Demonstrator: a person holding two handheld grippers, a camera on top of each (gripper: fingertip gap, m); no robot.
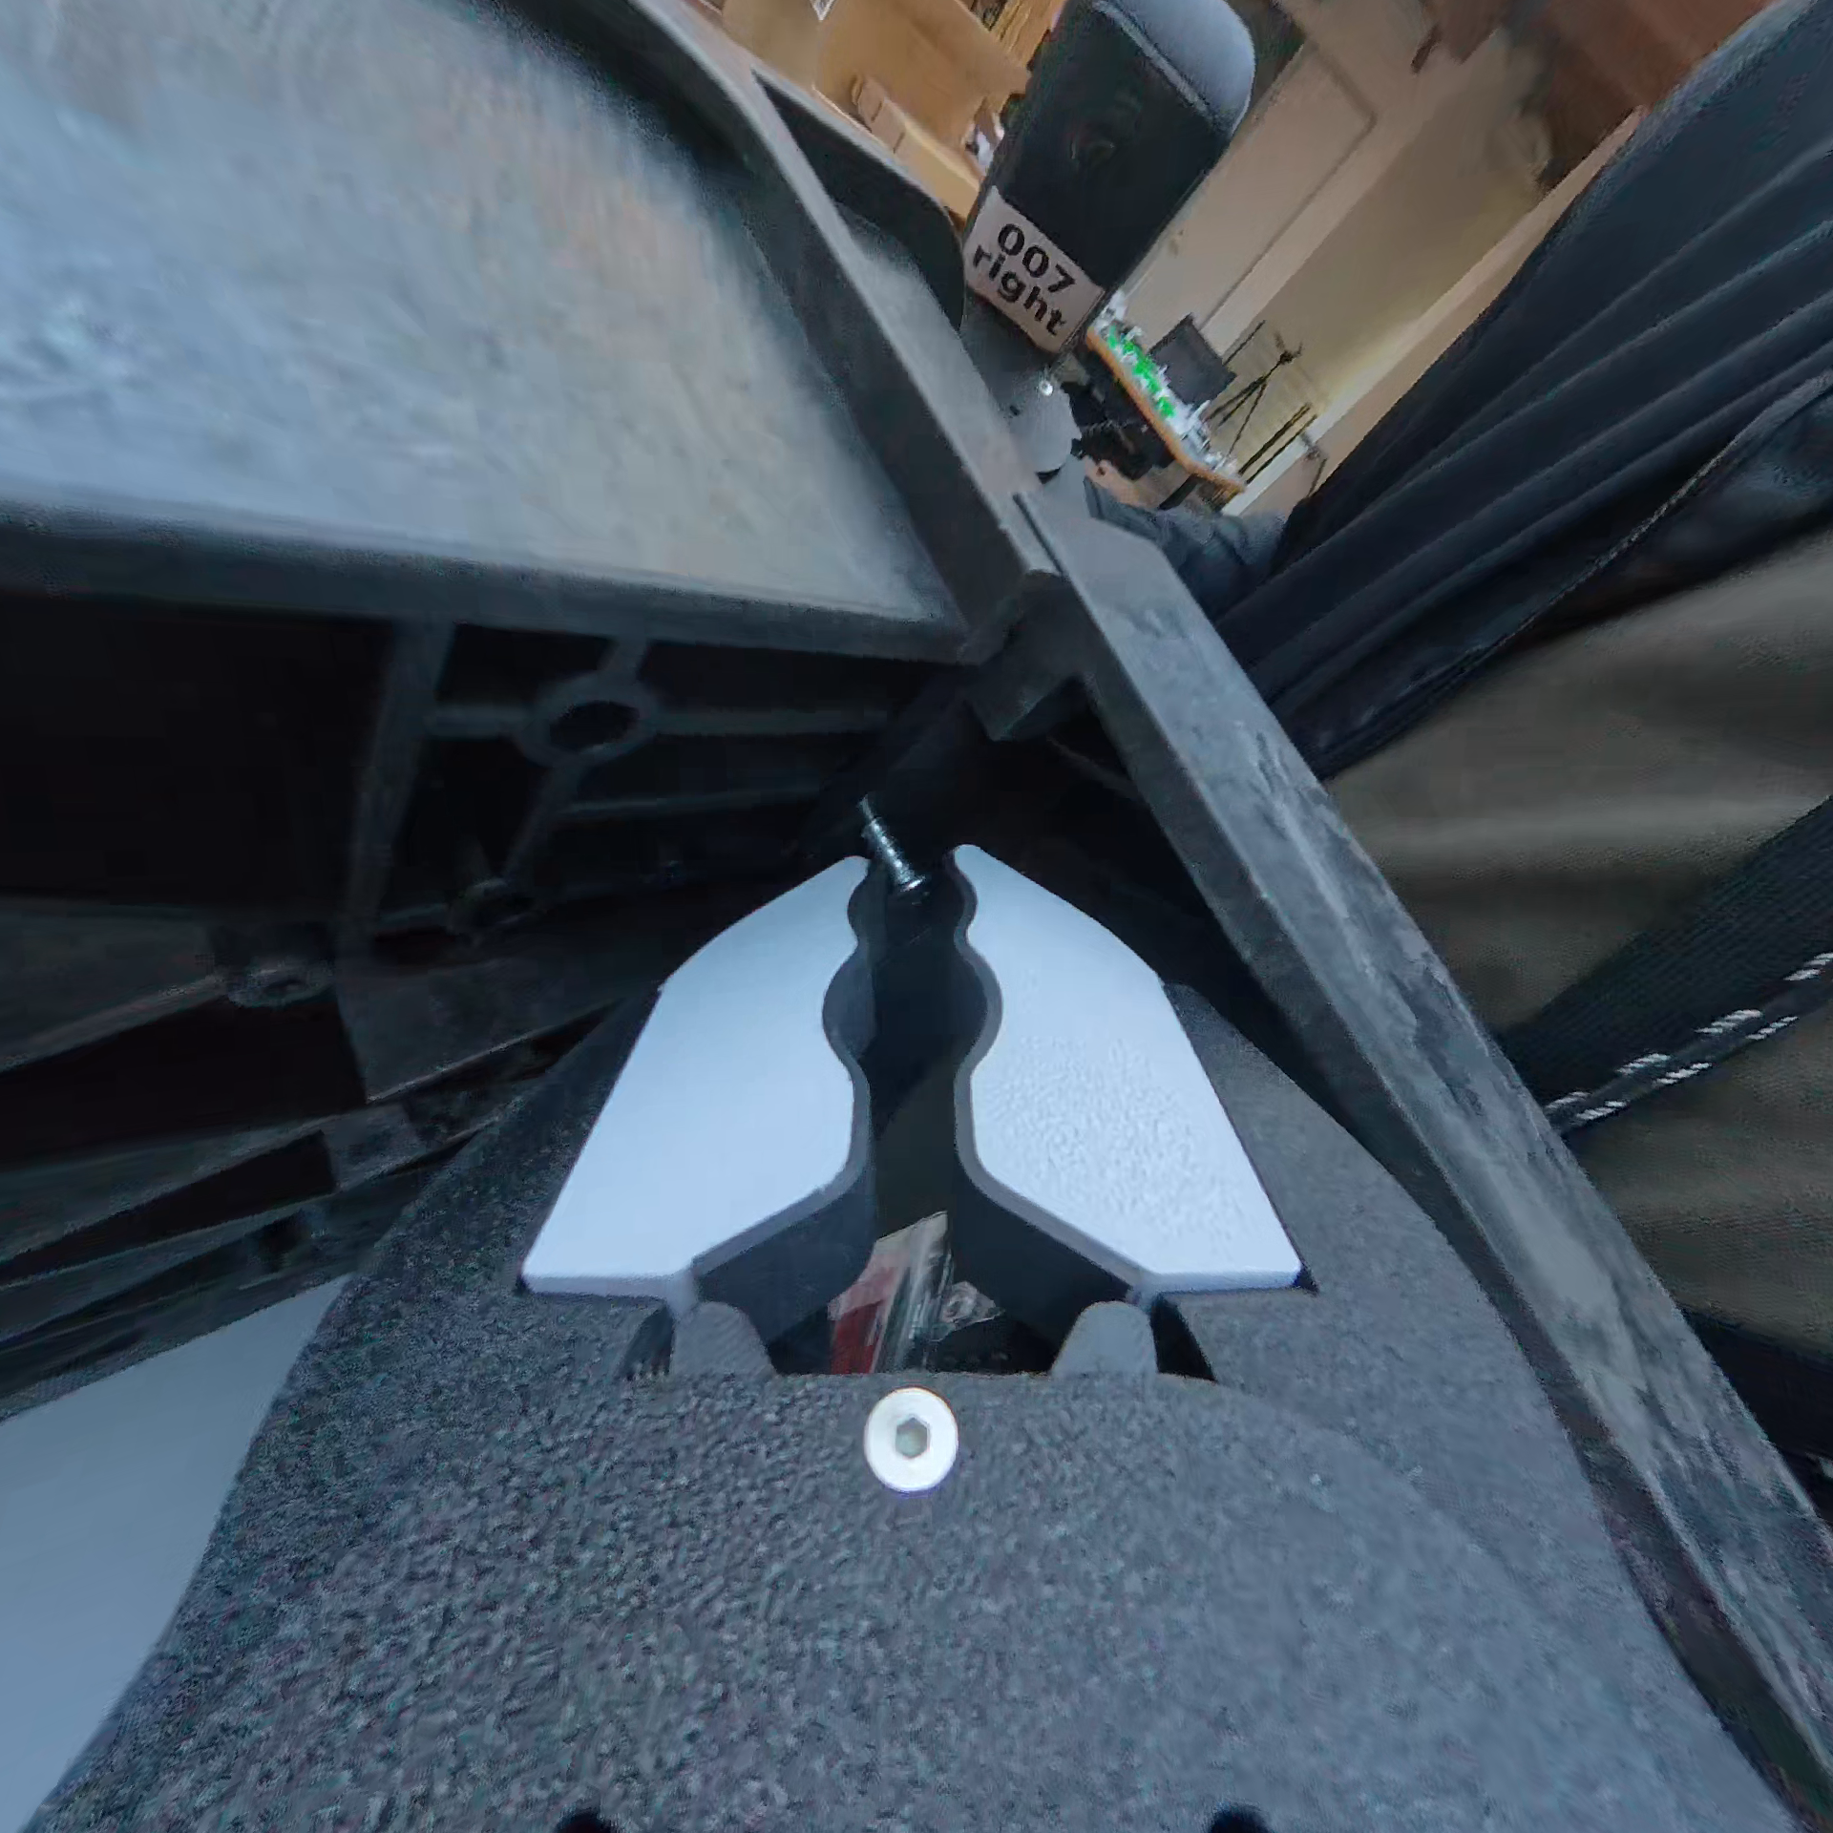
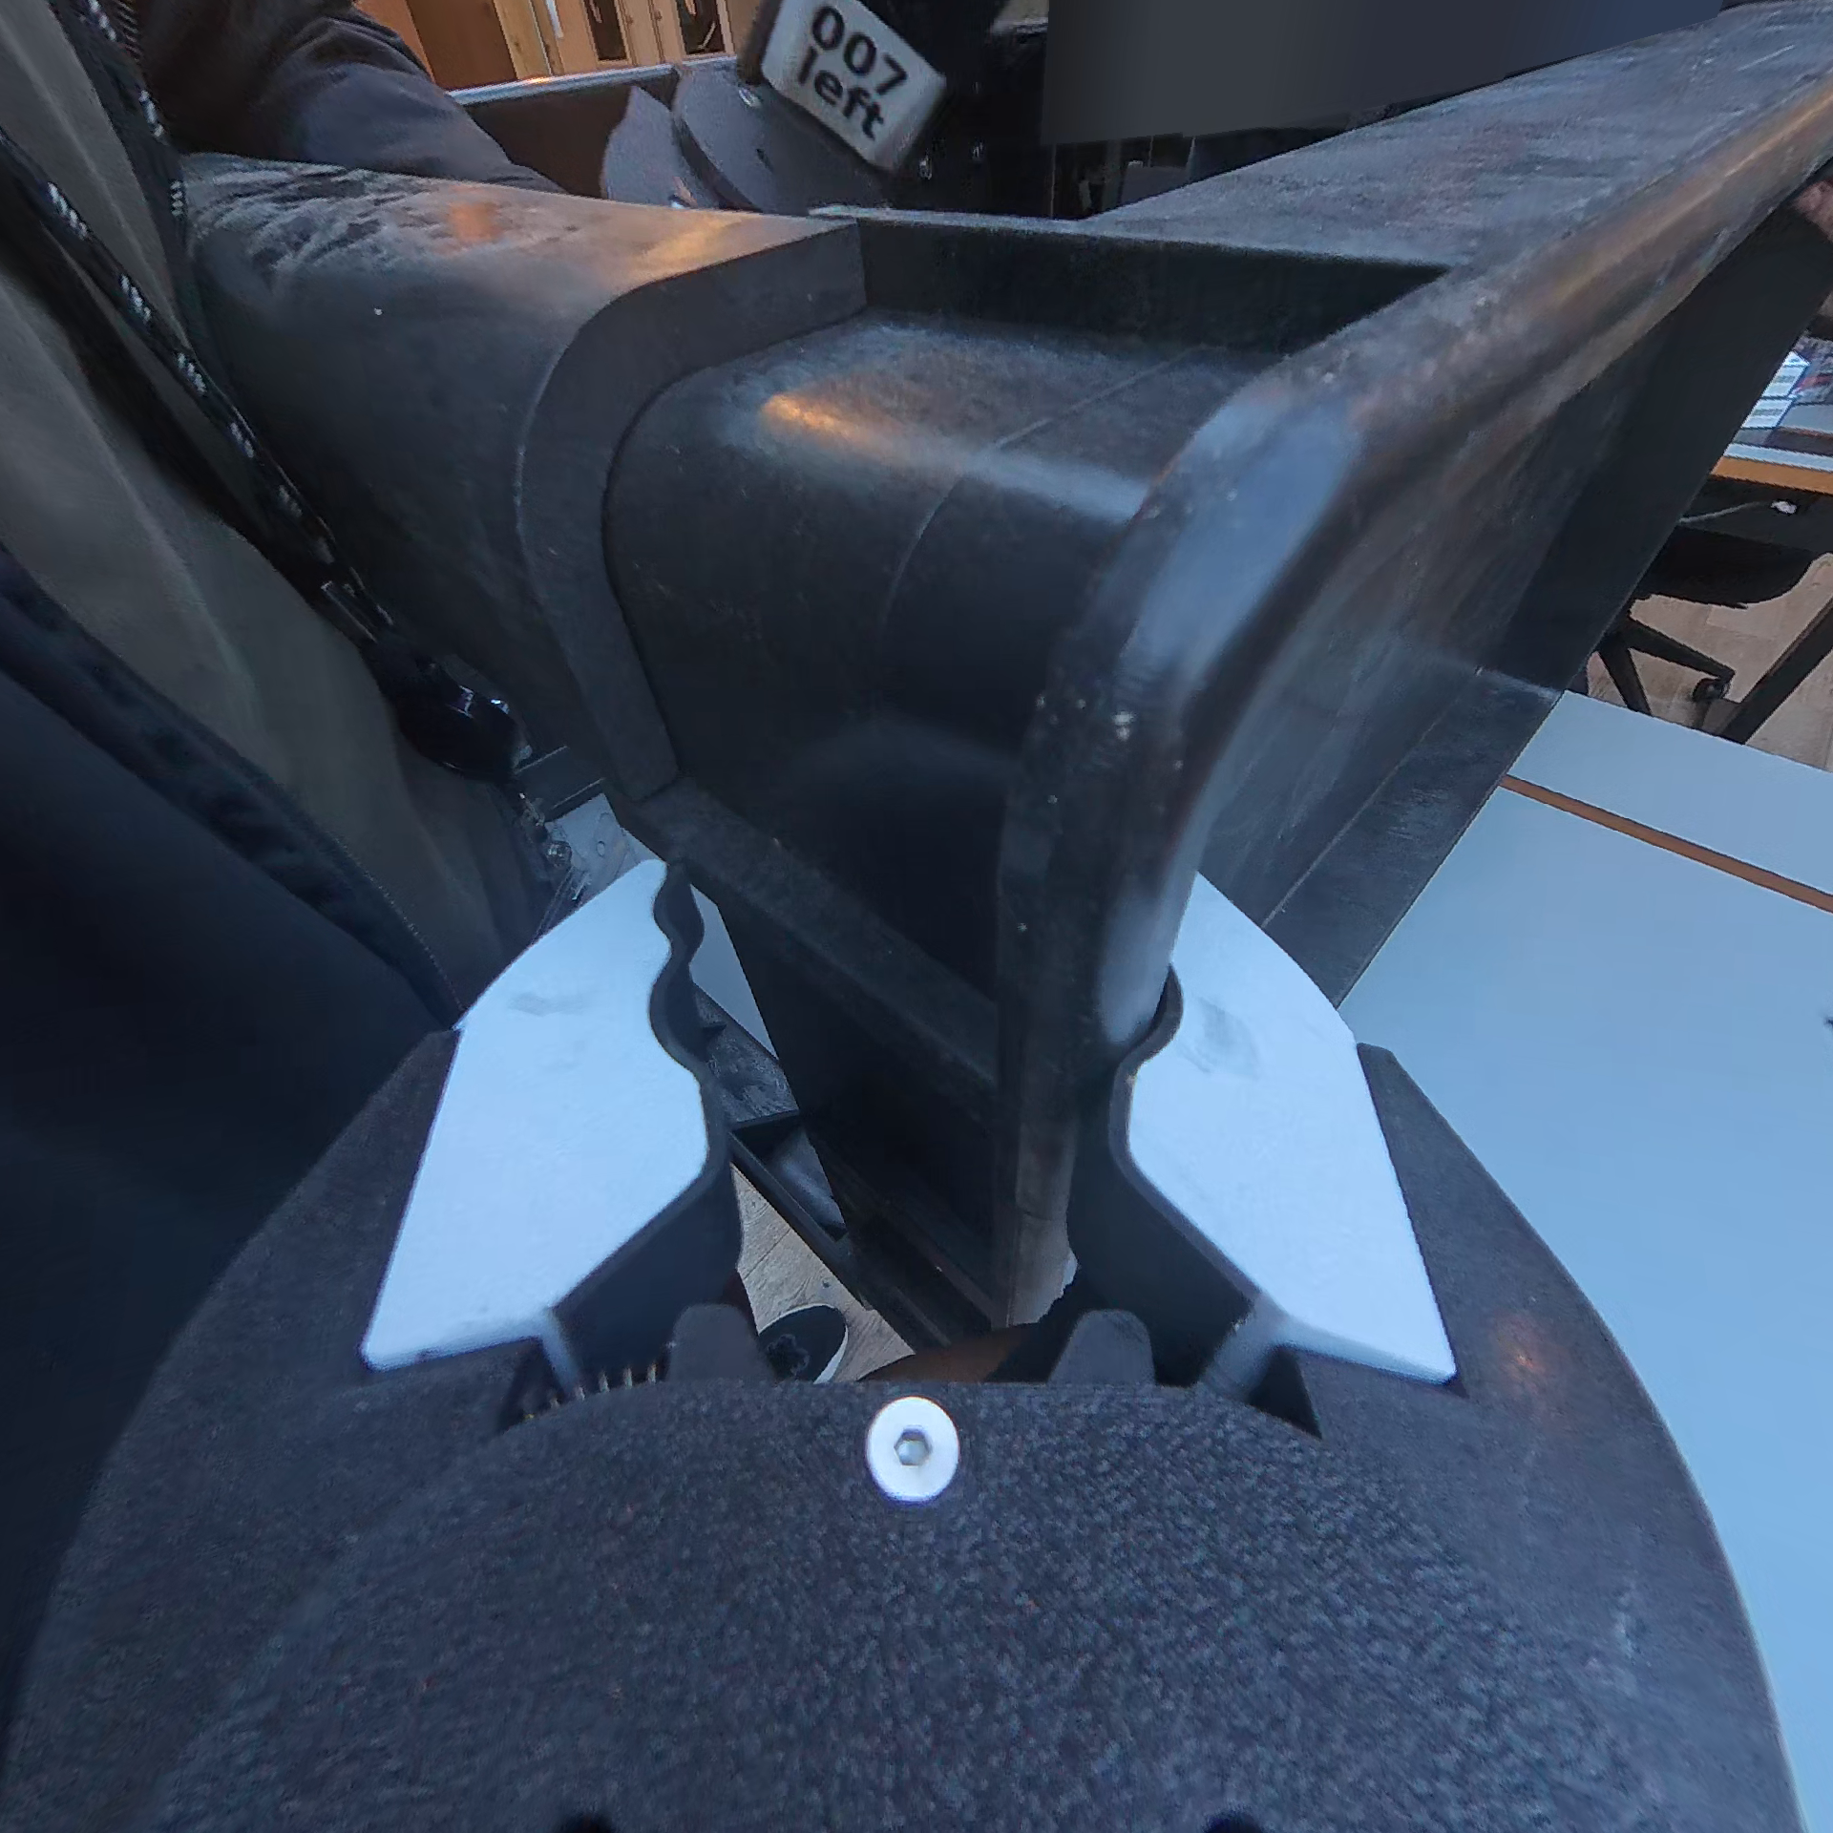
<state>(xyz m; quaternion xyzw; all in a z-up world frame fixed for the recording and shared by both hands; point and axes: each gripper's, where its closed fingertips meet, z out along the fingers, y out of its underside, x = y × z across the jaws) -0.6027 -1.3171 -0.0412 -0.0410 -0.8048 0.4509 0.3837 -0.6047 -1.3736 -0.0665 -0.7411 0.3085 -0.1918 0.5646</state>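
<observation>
A large black plastic part fills both views: a ribbed underside (image 1: 555, 734) with a grey panel (image 1: 397, 298) and a long rim (image 1: 1289, 823) in the left wrist view, a hollow moulded block (image 2: 893, 555) in the right wrist view. My left gripper (image 1: 913, 883) is nearly closed, its tips pinching a small black screw (image 1: 898, 858) that points into a black boss under the part. My right gripper (image 2: 917, 977) is spread wide and clamped on the block's lower end. Each gripper shows in the other's view, the right one (image 1: 1081, 198) and the left one (image 2: 784, 109).
A person's dark jacket and olive garment with a strap (image 1: 1637, 893) lie close on the right, and also show in the right wrist view (image 2: 198, 595). A light grey table (image 2: 1607, 1041) lies below right. Desks and an office chair (image 2: 1706, 595) stand farther off. Tip to tip, the grippers are about 7 cm apart.
</observation>
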